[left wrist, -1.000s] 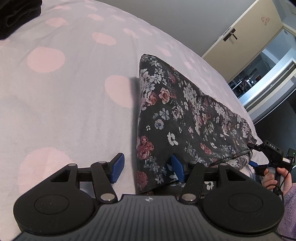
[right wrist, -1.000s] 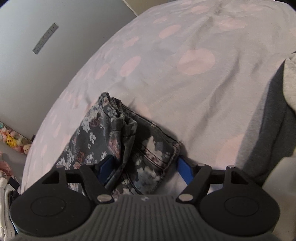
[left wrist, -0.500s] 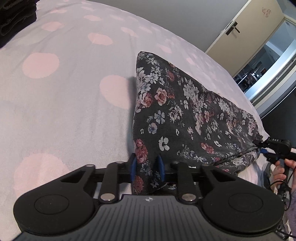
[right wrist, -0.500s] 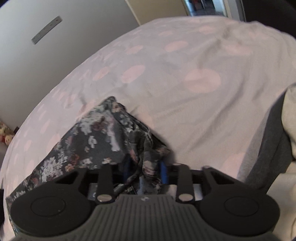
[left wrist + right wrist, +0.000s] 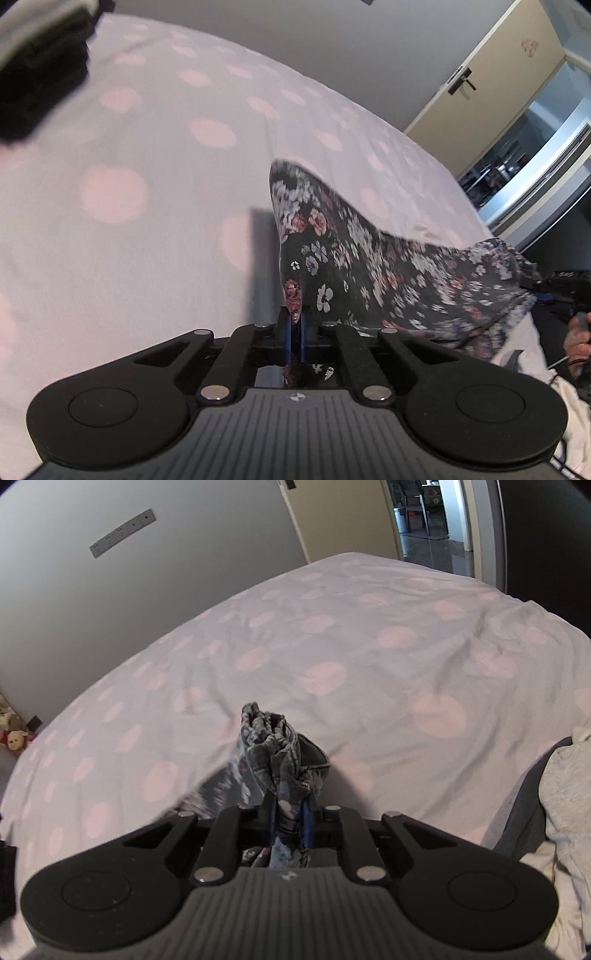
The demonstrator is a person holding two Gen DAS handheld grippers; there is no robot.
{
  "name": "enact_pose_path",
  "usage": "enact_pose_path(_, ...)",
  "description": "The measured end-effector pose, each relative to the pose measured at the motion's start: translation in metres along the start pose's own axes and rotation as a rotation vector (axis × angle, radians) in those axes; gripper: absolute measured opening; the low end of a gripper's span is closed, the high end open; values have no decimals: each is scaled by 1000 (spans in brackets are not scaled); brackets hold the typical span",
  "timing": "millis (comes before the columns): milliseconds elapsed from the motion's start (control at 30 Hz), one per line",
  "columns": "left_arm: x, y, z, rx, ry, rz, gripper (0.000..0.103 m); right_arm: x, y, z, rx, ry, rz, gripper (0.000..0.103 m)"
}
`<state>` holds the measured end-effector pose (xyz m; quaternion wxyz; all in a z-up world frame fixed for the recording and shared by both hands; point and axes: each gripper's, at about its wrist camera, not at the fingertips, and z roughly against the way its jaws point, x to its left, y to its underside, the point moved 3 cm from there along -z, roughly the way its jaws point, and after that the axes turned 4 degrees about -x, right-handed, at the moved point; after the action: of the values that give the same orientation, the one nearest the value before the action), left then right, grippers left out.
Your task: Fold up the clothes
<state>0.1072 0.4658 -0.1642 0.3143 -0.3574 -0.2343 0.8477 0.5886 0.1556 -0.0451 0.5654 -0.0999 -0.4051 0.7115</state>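
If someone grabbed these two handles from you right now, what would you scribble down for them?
Left gripper: jaws shut on one edge of the floral garment.
Right gripper: jaws closing on a bunched end of the same garment, cloth clamped between them.
Garment: stretched between both grippers, raised above the spotted bedspread; the far corner seems to trail near it.
Done: both ends gripped and picked up.
Left: lay it flat and fold it. Other clothes wait in a grey heap at the bed's edge.
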Motion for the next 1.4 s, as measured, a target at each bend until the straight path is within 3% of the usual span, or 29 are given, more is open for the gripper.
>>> enact_pose_path(200, 34, -12, 83, -16, -141, -70, 5, 39, 36, 47, 45, -119, -46, 15)
enact_pose_path(500, 87, 33, 209, -42, -373, -81, 5, 67, 161, 125, 95, -347, -148, 15)
enact_pose_path(667, 113, 68, 217, 35, -458, -29, 5, 59, 228, 143, 138, -369, -176, 15)
enact_pose_path(900, 134, 93, 185, 150, -517, 41, 6, 37, 267, 131, 186, -281, -140, 16)
enact_pose_path(1000, 150, 102, 176, 197, -542, 105, 13, 35, 274, 123, 199, -240, -100, 26)
enact_pose_path(1067, 160, 106, 170, 225, -544, 173, 17, 36, 278, 120, 226, -183, -54, 38)
enact_pose_path(1133, 165, 102, 179, 188, -527, 234, 20, 32, 280, 124, 224, -174, -52, 39)
enact_pose_path(1233, 164, 95, 201, 81, -502, 295, 20, 24, 275, 142, 147, -152, -57, 43)
enact_pose_path(1400, 134, 77, 215, -105, -464, 191, 20, 21, 266, 174, -59, -169, -48, 46)
